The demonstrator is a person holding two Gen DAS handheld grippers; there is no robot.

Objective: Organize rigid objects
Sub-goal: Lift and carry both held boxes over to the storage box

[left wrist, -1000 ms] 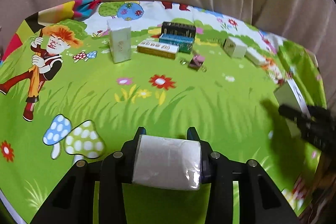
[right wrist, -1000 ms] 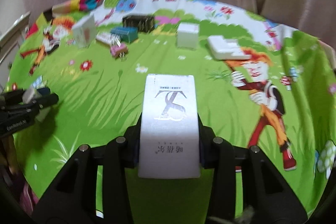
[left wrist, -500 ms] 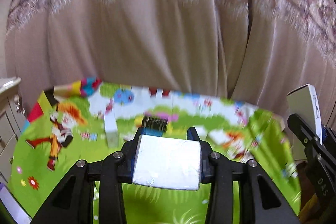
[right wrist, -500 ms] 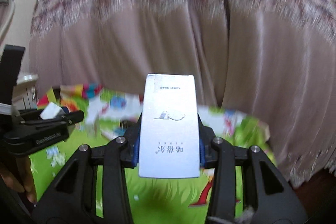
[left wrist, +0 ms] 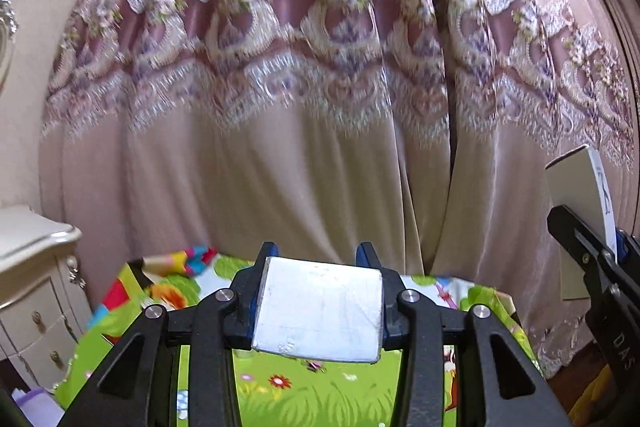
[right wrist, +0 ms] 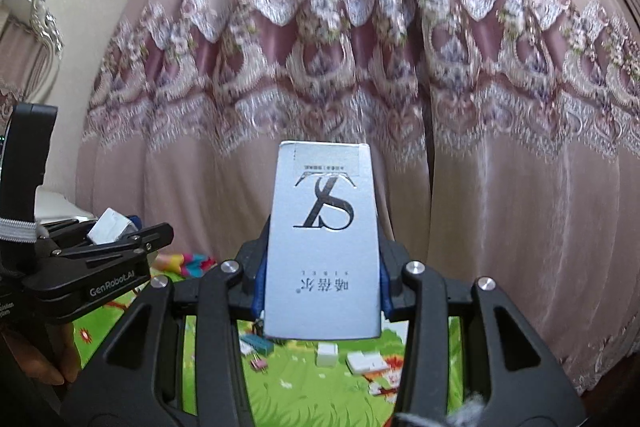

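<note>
My left gripper [left wrist: 318, 307] is shut on a small white box [left wrist: 318, 311] and holds it high above the table; it also shows in the right wrist view [right wrist: 108, 231]. My right gripper [right wrist: 324, 259] is shut on a tall silver box [right wrist: 324, 247] with a large S logo, raised and pointing at the curtain; this box also shows in the left wrist view [left wrist: 580, 195]. Far below, on the green cartoon tablecloth [right wrist: 304, 387], lie a white box [right wrist: 327, 354], a flat white box [right wrist: 366, 363], a teal box [right wrist: 256, 341] and a pink clip [right wrist: 259, 364].
A pink curtain with a lace band [left wrist: 320, 67] fills the background. A cream dresser [left wrist: 36, 287] stands left of the table. The tablecloth also shows in the left wrist view [left wrist: 320, 395].
Both grippers have risen and tilted upward with their boxes still held. The table has dropped from most of the view to the bottom edge, and the curtain now fills the frames.
</note>
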